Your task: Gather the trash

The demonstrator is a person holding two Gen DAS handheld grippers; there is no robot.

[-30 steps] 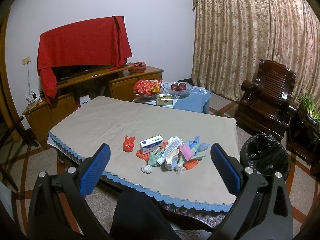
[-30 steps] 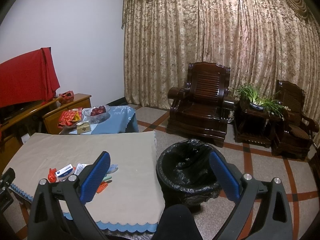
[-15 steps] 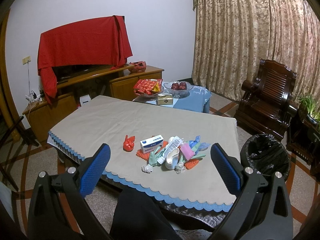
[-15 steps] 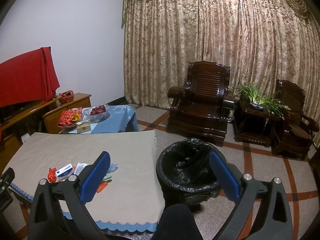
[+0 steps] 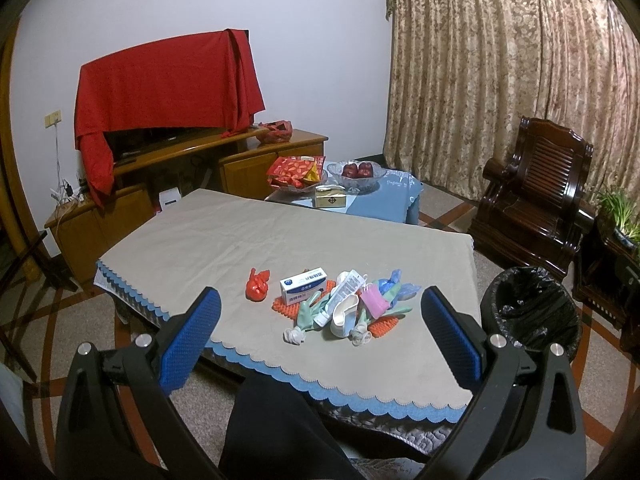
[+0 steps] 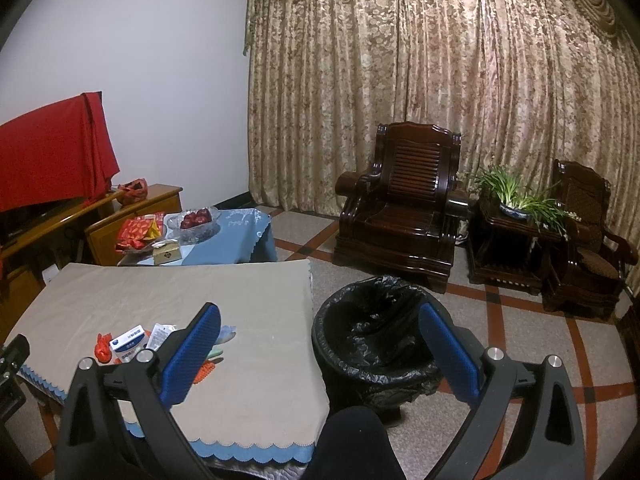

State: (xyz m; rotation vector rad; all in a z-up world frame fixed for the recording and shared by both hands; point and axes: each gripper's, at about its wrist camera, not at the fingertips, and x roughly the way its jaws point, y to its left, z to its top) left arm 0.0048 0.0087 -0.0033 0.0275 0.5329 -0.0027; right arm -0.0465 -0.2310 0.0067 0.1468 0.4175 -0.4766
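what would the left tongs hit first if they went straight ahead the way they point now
Probably the trash pile on the tablecloth, likely the white tray and balloons at its near edge. The left tongs are open; depth is uncertain.

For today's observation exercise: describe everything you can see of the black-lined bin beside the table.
The bin is round and dark and stands upright on the tiled floor, just off the right edge of the cloth-covered table. A crinkled, glossy black plastic liner is folded over its rim and sags inside. No trash shows within it. Nothing grips it; the right tool is open in front of it.
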